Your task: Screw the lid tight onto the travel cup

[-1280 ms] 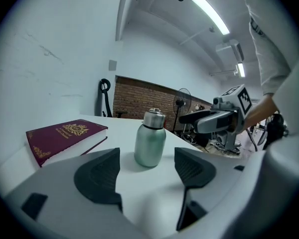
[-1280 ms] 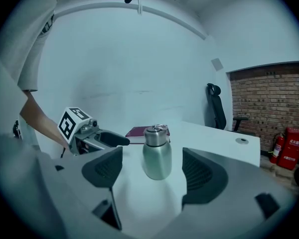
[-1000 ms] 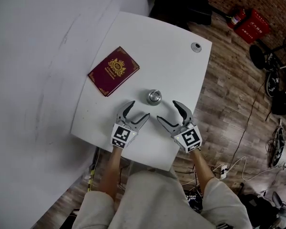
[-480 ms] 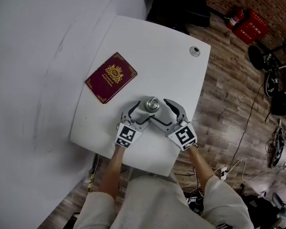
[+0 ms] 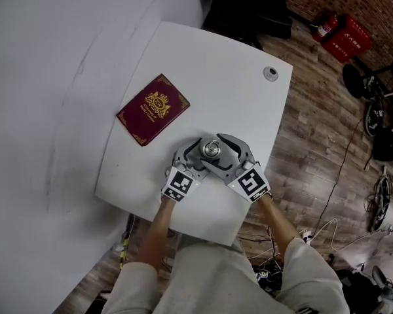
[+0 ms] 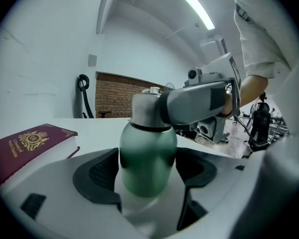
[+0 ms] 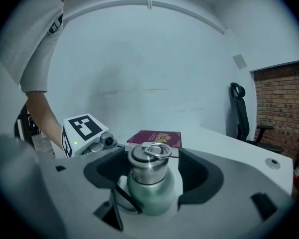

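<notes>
The travel cup [image 5: 211, 149] stands upright on the white table [image 5: 236, 77], near the edge closest to the person. Its steel lid [image 7: 148, 158] with a ring on top sits on the green body. The left gripper [image 6: 148, 171] is clamped on that body, a pad pressing each side. The right gripper [image 7: 152, 176] comes from the other side with its jaws around the lid; they have just been closing, but narrow gaps remain. A dark red book [image 5: 152, 108] lies well apart.
</notes>
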A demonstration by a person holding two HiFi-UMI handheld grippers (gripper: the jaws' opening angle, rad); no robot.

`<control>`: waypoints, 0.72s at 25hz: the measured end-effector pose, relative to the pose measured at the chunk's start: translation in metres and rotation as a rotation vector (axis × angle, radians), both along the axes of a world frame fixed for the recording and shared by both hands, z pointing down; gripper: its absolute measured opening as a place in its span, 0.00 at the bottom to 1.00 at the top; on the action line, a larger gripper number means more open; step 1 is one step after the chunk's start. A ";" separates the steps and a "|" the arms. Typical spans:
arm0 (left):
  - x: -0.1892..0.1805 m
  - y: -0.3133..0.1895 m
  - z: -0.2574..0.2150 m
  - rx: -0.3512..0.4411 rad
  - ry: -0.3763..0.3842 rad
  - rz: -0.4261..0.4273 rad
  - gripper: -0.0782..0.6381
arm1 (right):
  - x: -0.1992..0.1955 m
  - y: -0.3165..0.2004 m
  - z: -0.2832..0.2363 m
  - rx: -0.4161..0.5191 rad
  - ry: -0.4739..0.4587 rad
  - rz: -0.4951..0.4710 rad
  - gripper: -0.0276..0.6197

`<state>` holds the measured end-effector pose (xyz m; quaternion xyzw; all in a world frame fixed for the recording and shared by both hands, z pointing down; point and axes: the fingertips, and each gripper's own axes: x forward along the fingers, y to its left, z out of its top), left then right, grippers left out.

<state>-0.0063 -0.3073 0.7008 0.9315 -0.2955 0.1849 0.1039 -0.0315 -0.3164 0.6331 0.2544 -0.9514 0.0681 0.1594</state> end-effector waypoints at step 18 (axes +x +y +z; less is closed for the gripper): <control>0.005 -0.003 -0.002 0.002 0.030 0.021 0.58 | -0.021 -0.005 -0.006 0.015 0.018 -0.166 0.45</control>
